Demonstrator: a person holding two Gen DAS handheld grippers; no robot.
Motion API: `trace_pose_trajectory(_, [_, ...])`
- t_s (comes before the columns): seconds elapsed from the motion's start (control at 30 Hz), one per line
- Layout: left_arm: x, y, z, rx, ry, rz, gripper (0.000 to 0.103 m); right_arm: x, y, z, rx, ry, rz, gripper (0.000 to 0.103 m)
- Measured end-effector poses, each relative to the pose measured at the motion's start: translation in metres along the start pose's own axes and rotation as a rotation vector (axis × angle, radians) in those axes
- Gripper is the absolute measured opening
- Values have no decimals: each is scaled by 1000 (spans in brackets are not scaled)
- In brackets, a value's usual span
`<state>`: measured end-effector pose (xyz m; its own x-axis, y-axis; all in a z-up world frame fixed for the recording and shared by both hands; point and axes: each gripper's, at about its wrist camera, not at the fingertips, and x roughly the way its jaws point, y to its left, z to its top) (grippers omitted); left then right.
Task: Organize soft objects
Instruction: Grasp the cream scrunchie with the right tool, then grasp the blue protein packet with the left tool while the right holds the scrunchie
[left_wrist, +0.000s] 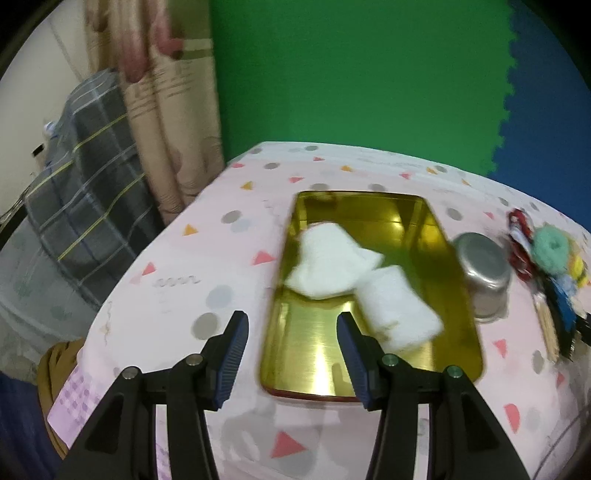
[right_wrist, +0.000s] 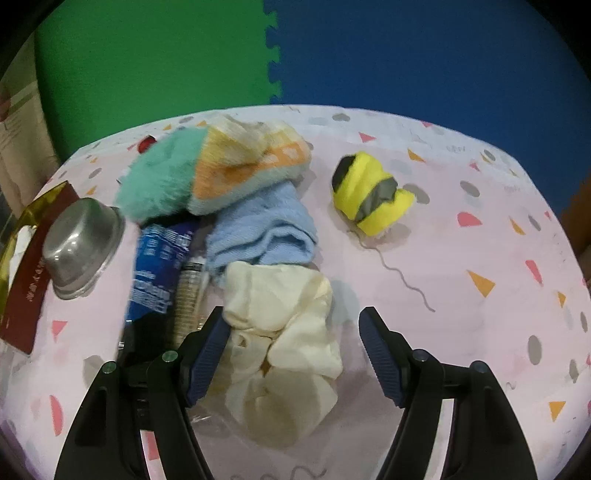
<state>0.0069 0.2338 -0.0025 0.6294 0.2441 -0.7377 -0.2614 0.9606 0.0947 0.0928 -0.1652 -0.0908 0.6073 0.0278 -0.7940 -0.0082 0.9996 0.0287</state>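
In the left wrist view a gold tray (left_wrist: 314, 354) lies on the pink tablecloth and holds two white rolled towels (left_wrist: 332, 266) (left_wrist: 397, 310). My left gripper (left_wrist: 291, 321) is open and empty above the tray's near left edge. In the right wrist view my right gripper (right_wrist: 291, 317) is open, its jaws on either side of a cream cloth (right_wrist: 288, 343). Beyond it lie a light blue towel (right_wrist: 262, 232), an orange and yellow cloth (right_wrist: 247, 166), a teal fluffy item (right_wrist: 159, 184) and a yellow and grey roll (right_wrist: 369, 192).
A steel bowl (left_wrist: 484, 273) (right_wrist: 81, 243) lies upside down between the tray and the pile. A blue packet (right_wrist: 159, 266) and a plastic bottle (right_wrist: 190, 291) lie left of the cream cloth. A plaid-covered object (left_wrist: 85, 199) and a curtain (left_wrist: 166, 110) stand left of the table.
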Motion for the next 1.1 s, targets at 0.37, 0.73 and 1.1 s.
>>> trace_pose_trajectory(0.37, [-16,-95,6,137,13,-198,51,-2,-26,-10,37,-30,-35,32])
trace_pose_trajectory(0.73, [-38,-215,11,297,71,-441,51,-4,-55,-15,42,-56,-96,30])
trace_pose_trajectory(1.1, [-17,-301,16,322,219,-549,51,-1,-92,-17,121,-66,-60,31])
